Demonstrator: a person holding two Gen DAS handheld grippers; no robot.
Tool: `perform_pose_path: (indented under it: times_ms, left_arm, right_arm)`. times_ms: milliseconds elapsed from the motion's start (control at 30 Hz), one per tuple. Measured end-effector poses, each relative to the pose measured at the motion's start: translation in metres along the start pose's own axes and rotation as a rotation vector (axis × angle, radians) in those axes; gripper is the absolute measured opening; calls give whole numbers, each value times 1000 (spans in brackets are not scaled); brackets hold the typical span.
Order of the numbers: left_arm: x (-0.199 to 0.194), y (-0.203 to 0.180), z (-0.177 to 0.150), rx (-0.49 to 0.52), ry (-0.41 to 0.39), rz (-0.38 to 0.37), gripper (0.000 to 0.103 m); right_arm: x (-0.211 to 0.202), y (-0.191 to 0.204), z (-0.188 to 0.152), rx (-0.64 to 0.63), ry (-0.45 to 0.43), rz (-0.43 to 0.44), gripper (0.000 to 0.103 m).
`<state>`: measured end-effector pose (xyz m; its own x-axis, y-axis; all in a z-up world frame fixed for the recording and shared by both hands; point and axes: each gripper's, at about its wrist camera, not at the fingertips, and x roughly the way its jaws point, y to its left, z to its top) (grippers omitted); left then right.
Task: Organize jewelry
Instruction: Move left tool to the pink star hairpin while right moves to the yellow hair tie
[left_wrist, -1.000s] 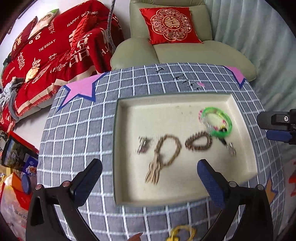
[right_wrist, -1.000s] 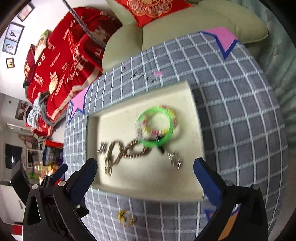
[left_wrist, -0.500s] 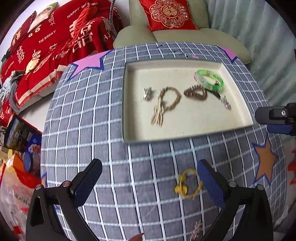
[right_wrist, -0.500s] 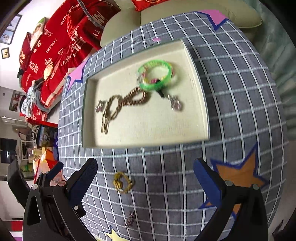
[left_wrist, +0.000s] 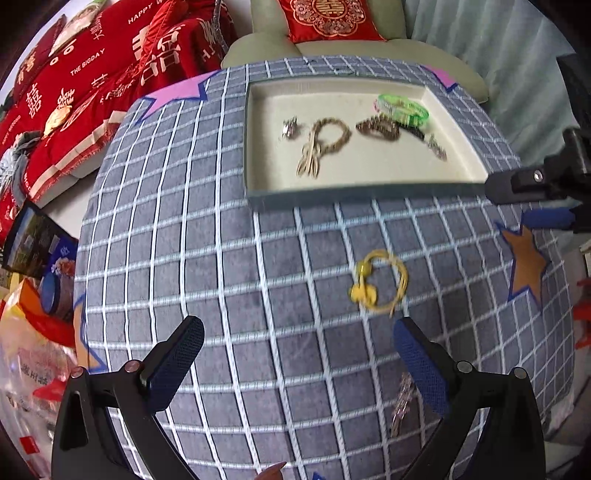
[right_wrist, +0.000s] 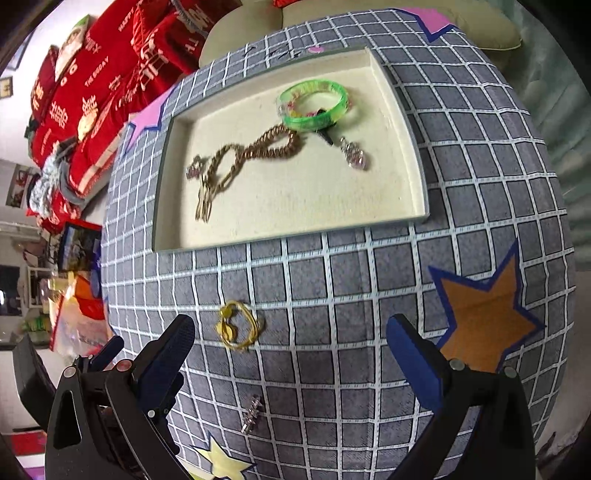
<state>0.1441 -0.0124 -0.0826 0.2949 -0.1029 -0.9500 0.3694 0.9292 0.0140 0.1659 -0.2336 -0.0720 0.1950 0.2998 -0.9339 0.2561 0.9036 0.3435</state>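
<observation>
A cream tray (left_wrist: 365, 173) (right_wrist: 295, 206) lies on the grey checked cloth and holds a green bangle (left_wrist: 404, 105) (right_wrist: 314, 101), a brown bead bracelet (left_wrist: 376, 127) (right_wrist: 269, 147), a tan cord bracelet (left_wrist: 325, 142) (right_wrist: 214, 177) and small earrings (right_wrist: 352, 155). A yellow cord bracelet (left_wrist: 380, 282) (right_wrist: 238, 326) lies on the cloth in front of the tray. A small silver piece (left_wrist: 400, 406) (right_wrist: 253, 411) lies nearer. My left gripper (left_wrist: 299, 354) is open just short of the yellow bracelet. My right gripper (right_wrist: 291, 350) is open, the bracelet near its left finger.
Red cushions and bedding (left_wrist: 85, 74) lie at the far left. A pale armchair (left_wrist: 332, 44) stands behind the table. Bags and boxes (left_wrist: 33, 258) sit on the floor at left. The cloth carries star patches (right_wrist: 484, 321).
Both grippers have pulled back from over the tray toward the table's near side. The yellow bracelet and silver piece have come into view. Both stay open.
</observation>
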Motion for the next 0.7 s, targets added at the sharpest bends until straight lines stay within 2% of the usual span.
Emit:
perform_pose_path:
  times_ms: [133,400,700]
  left_arm:
    - [4,-1,-19,7,34,-10,103]
    - [9,-17,-47,26,74,-80,103]
    - [11,-42,-66,71,65,-124,103]
  right_arm:
    - [9,6,-11,-39,25,-36,103]
    - [29,14,-25,-107,73,-101,103]
    - [51,30,-22,-188,94,-133,103]
